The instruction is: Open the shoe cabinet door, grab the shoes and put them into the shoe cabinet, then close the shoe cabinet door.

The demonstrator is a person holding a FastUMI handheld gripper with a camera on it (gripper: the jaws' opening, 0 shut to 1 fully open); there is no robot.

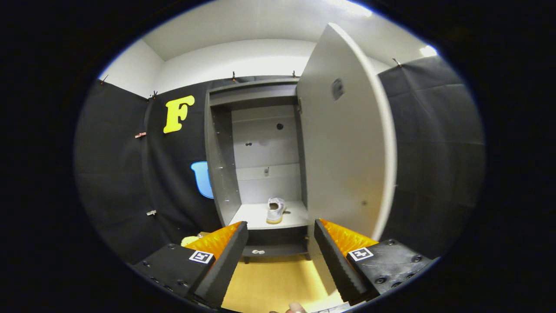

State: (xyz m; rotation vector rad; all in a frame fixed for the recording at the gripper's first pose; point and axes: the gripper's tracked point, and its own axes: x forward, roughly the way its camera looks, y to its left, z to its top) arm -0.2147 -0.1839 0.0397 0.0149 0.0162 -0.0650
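While the shoe cabinet (256, 143) stands against the black cloth wall of the booth, its door (343, 143) is swung wide open to the right, hinged along the cabinet's right side, so that the pale interior is fully exposed. One shoe (275, 210), light-coloured with a tan sole, is seen resting on the lower shelf (249, 217) inside the cabinet, set toward the middle of that shelf with its heel turned toward the camera. Small dark holes and fittings are visible on the back panel (265, 143) above it. Below the shelf, a dark recess is seen at the cabinet's base, where a small pale object (258, 251) lies; what it is cannot be told. The fingers (280, 261) are spread wide apart and nothing is held between them; the shoe lies beyond them, in line with the gap. The yellowish floor (269, 282) is seen between the fingers, just ahead of the cabinet. A pale yellowish object (190, 239) is partly hidden behind the left finger (226, 261). The open door's lower edge stands just behind the right finger (336, 261).
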